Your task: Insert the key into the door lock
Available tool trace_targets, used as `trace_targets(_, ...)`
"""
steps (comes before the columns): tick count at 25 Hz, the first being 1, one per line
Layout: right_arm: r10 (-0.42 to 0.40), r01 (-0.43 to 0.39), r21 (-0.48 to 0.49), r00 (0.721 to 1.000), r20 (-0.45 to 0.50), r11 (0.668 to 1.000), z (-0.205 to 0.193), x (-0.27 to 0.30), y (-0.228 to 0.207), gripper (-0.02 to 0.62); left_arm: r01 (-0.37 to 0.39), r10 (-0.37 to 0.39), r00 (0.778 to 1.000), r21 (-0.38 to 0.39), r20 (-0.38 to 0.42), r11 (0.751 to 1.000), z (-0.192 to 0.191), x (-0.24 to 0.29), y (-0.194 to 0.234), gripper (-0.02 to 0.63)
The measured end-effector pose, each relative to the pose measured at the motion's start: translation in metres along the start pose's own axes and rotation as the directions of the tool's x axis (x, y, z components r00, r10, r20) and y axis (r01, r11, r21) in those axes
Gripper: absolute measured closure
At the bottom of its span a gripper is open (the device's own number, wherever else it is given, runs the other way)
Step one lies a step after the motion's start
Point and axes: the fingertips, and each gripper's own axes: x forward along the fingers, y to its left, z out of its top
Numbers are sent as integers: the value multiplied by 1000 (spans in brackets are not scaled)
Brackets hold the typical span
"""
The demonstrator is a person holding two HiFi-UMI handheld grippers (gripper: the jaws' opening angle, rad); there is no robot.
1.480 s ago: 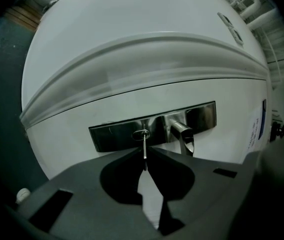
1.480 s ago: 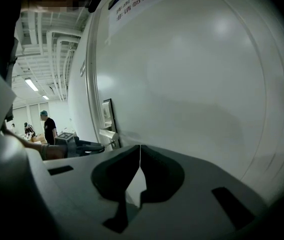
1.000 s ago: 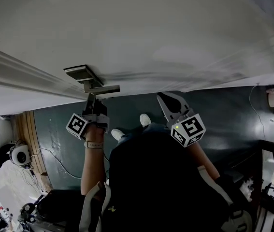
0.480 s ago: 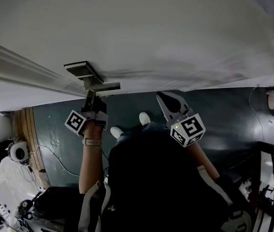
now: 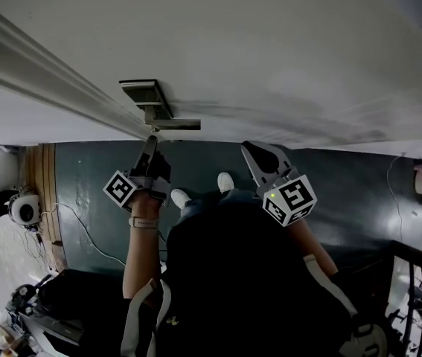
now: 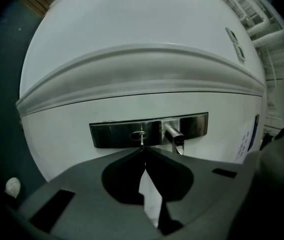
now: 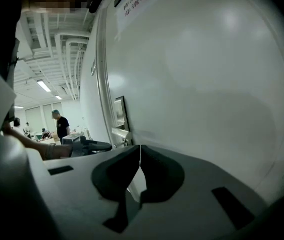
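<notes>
- key [image 6: 141, 140]: a thin metal sliver pinched at the very tip of the left tongs [image 6: 144, 151], which are pressed together on it. its free end meets the keyhole [image 6: 137, 134] in the steel lock plate [image 6: 110, 133] on the white door [image 6: 131, 69]. how deep it sits i cannot tell.
- the step in hand, as i judge it, is seating the blade. hold the tongs square to the plate, line the blade up with the slot, and push straight and gently. a tilt would likely bind the key or twist it in so thin a grip.
- lever handle [image 6: 175, 136]: sticks out of the same plate just right of the keyhole, near the tongs' right jaw. it is the one thing likely to be bumped if the hand drifts right.
- printed notice [image 6: 242, 145]: stuck on the door well right of the plate, clear of the work.
- white shoes [image 5: 225, 182]: on the dark floor below, between the two tongs in the head view and out of the way.
- right tongs [image 7: 139, 149]: pressed together with nothing between them, held near the door face well right of the lock, taking no part.
- a person in a dark shirt [image 7: 59, 123] stands far off in the room beyond, no hindrance.
</notes>
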Motion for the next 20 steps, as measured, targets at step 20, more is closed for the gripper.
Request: trace_targets(20,361,-366,-95,930,-68,926,8,68,96,578,-170,134,985,489,109,856,29,-109,-48,597)
